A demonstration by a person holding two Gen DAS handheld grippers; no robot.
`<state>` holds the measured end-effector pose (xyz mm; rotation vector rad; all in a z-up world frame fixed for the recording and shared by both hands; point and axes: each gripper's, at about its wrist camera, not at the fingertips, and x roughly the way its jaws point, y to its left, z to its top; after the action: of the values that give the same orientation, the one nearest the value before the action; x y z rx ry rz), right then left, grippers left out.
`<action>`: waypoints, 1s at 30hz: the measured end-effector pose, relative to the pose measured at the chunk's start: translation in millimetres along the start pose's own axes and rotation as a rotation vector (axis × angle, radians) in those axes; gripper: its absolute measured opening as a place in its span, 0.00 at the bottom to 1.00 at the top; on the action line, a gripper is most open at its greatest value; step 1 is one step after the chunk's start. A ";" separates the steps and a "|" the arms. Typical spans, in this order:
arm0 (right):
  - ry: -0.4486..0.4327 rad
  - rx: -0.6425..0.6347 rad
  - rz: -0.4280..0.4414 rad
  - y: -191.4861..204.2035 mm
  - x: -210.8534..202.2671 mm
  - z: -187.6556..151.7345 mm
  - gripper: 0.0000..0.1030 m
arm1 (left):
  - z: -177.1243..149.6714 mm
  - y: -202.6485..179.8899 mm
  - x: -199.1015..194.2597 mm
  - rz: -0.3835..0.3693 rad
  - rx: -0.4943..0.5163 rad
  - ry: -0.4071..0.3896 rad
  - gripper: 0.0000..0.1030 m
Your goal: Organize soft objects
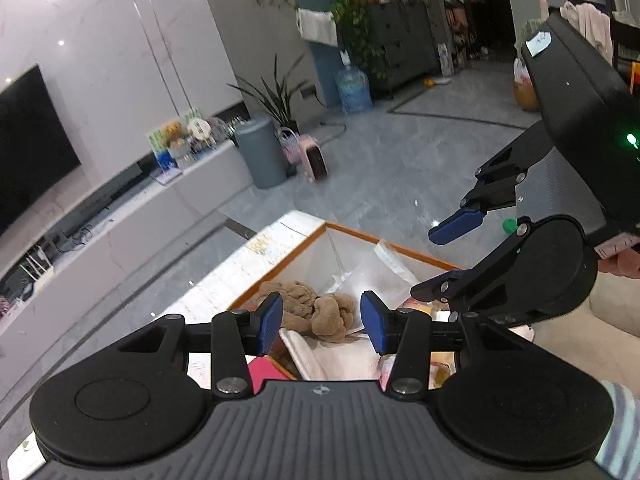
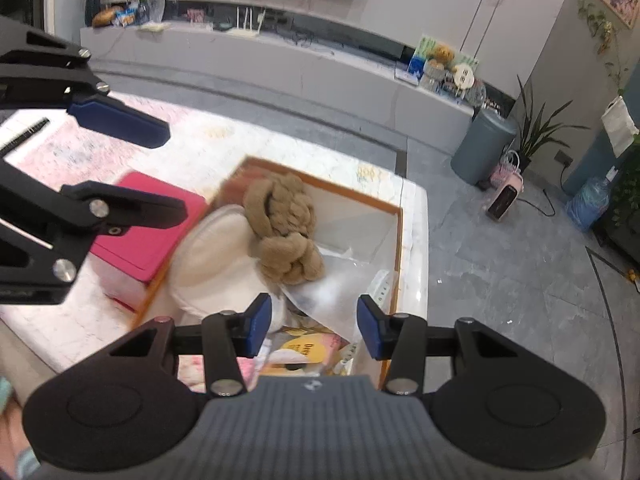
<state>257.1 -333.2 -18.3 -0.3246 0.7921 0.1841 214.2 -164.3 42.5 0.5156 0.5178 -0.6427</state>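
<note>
Left wrist view: my left gripper (image 1: 321, 326) hangs above the box (image 1: 352, 233), jaws apart, nothing between them. The knot (image 1: 316, 312), a tan braided plush, lies inside the box on the cushion (image 1: 340, 360). I judge the pads are lined up over it for a straight drop. The right gripper (image 1: 440, 258) comes in from the right over the far corner, its jaws apart and empty too. The orange rim runs close beneath both tools; a low sideways sweep could catch it. Open floor lies beyond the table edge.

Right wrist view: the right gripper (image 2: 313, 328) looks down into the same box (image 2: 398, 248), fingers wide, holding nothing. The knot (image 2: 282, 232) rests across the cushion (image 2: 216, 256), touching it, with a clear bag (image 2: 340, 280) just beside and partly under my pads. The left gripper (image 2: 160, 172) sits at upper left, above the pink box (image 2: 144, 220), which stands just outside the rim. Room: the box's far right half is mostly bare, so a soft item could go there. Risk, by my reading: the bag snagging instead of the plush.
</note>
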 end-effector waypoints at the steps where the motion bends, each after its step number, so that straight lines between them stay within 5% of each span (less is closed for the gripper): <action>1: -0.011 0.011 0.002 1.9 -7.6 -0.6 0.46 | -1.4 -0.3 -9.0 0.013 0.000 -0.014 0.53; 3: -0.035 0.026 0.006 6.7 -22.9 -1.8 0.53 | -4.4 -0.6 -26.4 0.038 -0.006 -0.040 0.53; 17: -0.263 0.151 -0.016 54.0 -116.7 -23.4 0.58 | -42.7 10.9 -113.9 0.171 -0.209 -0.176 0.53; 25: -0.450 0.275 -0.008 95.2 -142.8 -58.3 0.62 | -84.7 9.3 -134.5 0.370 -0.351 -0.243 0.53; 30: -0.524 0.311 -0.001 128.8 -145.2 -83.5 0.71 | -110.9 8.8 -136.5 0.463 -0.460 -0.214 0.53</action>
<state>65.0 -248.2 4.0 0.0229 0.2925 0.1340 94.7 -34.9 42.4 0.1168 0.3119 -0.1206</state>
